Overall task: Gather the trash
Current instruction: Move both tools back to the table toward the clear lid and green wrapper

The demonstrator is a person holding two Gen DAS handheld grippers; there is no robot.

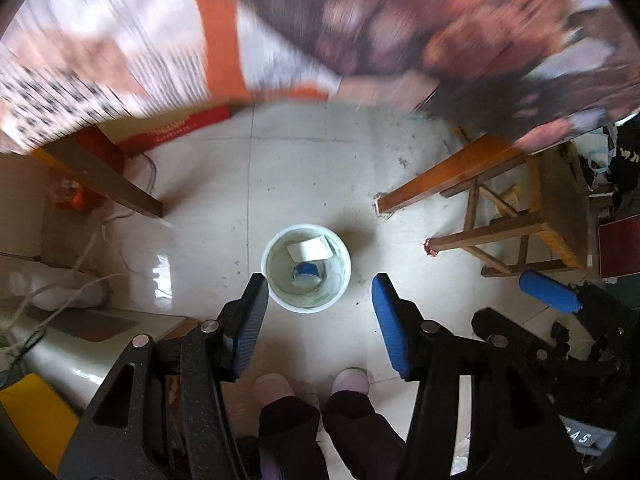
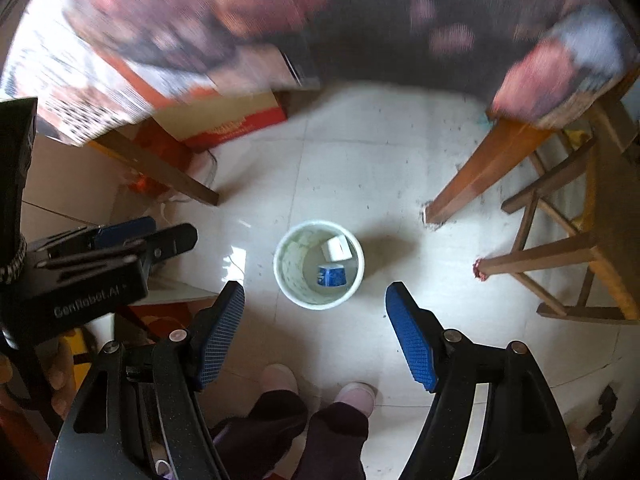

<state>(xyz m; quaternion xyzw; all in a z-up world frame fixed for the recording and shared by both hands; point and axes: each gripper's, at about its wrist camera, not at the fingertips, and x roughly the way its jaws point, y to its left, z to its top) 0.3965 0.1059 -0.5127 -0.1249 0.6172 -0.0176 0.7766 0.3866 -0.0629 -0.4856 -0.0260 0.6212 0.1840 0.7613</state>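
Observation:
A white round bin (image 1: pixel 272 280) stands on the pale tiled floor, seen from above in both views (image 2: pixel 280 276). Inside lie a white carton (image 1: pixel 310 249) and a blue-and-white carton (image 1: pixel 306 274); both show in the right wrist view too, white (image 2: pixel 337 249) and blue (image 2: pixel 332 275). My left gripper (image 1: pixel 320 304) is open and empty, held above the bin. My right gripper (image 2: pixel 316 312) is open and empty, also above the bin. The left gripper shows at the left of the right wrist view (image 2: pixel 120 240).
A table with a patterned cloth (image 1: pixel 400 20) fills the top of both views, blurred. Its wooden legs (image 1: pixel 108 180) stand left and right of the bin. A wooden stool (image 1: pixel 532 224) is at the right. A red-edged cardboard box (image 1: pixel 176 128) lies behind. The person's feet (image 1: pixel 312 384) are below.

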